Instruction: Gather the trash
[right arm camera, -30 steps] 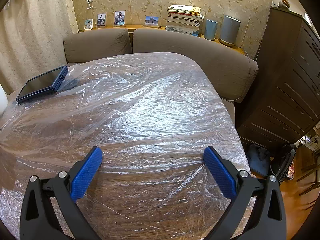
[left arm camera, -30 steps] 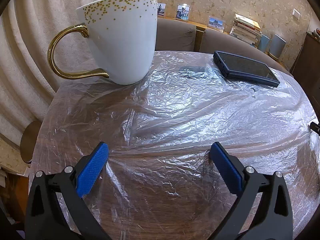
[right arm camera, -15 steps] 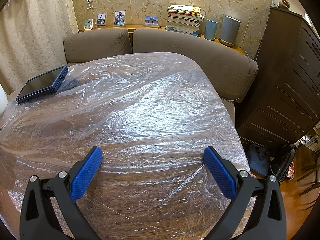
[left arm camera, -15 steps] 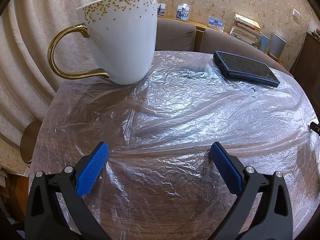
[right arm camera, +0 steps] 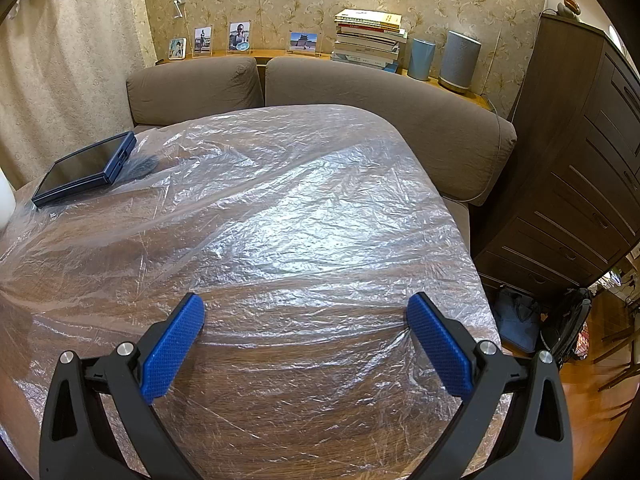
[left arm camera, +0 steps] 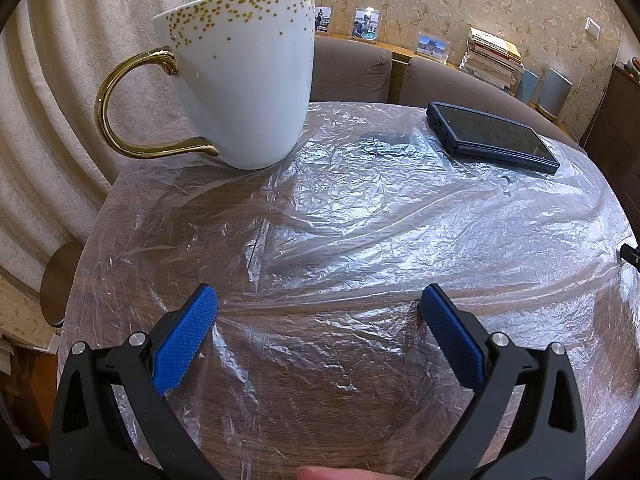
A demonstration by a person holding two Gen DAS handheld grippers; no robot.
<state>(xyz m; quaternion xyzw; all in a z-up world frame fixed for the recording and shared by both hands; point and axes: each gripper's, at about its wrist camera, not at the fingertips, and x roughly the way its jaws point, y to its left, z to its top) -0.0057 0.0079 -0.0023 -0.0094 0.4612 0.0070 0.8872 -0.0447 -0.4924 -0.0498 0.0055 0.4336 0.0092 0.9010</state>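
Observation:
A thin clear plastic sheet (left arm camera: 360, 216) lies crumpled and spread over the whole wooden table top; it also shows in the right wrist view (right arm camera: 304, 216). My left gripper (left arm camera: 318, 304) is open and empty, its blue pads low over the sheet near the table's front. My right gripper (right arm camera: 305, 312) is open and empty too, low over the sheet near the table's right front edge. A white mug (left arm camera: 244, 80) with gold dots and a gold handle stands on the sheet at the far left. No other loose trash shows.
A dark blue tablet (left arm camera: 492, 136) lies on the sheet at the back; it shows at the left in the right wrist view (right arm camera: 88, 168). A brown sofa (right arm camera: 360, 96) stands behind the table, a dark cabinet (right arm camera: 580, 160) to the right. A fingertip (left arm camera: 340, 473) shows at the bottom edge.

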